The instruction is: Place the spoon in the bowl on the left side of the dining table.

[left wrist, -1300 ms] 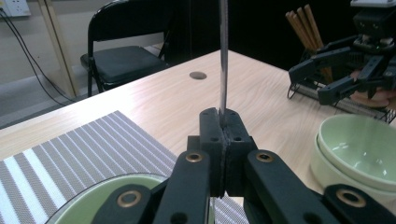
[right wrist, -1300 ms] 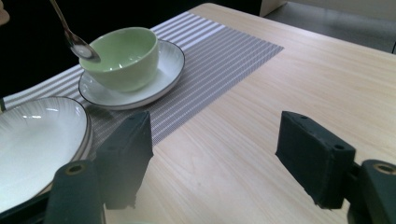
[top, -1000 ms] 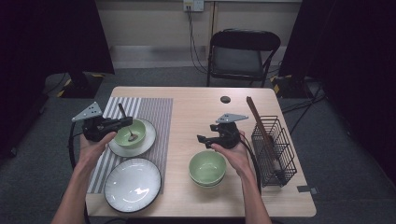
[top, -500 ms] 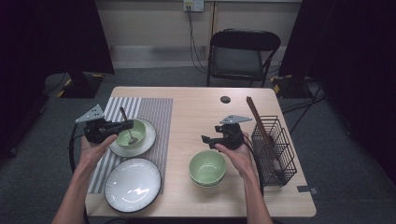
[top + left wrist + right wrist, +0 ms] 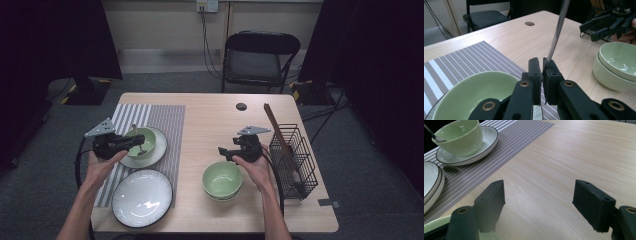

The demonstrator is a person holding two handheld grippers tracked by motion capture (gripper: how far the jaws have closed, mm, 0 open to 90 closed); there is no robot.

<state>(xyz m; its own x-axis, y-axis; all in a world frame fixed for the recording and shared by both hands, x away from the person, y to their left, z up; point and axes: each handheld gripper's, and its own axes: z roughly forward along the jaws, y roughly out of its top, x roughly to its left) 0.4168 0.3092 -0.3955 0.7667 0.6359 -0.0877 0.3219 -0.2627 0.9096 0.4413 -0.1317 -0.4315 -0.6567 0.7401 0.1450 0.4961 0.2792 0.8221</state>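
- Left gripper (image 5: 541, 62) sits over the left bowl (image 5: 474, 90). Its jaws have just been opening a crack, with the spoon (image 5: 556, 32) handle between the pads.
- The handle looks lightly pinched, so I read this as letting go.
- The spoon stands steep with its handle rising past the jaws. Its lower end is hidden behind them, so I judge it's down in the bowl.
- Right gripper (image 5: 539, 192) is wide open and holds nothing. It hovers over bare table (image 5: 220, 125) just far of the stacked bowls (image 5: 222, 179), and I judge it's parked clear.
- The spoon is thin, flat, shiny metal. It's slippery, hence the pinch at the pad tips.
- The bowls are glazed pale green and round. The saucer (image 5: 487, 135) is white with a dark rim.
- The mat (image 5: 165, 117) is woven with grey stripes. The table is light wood grain.
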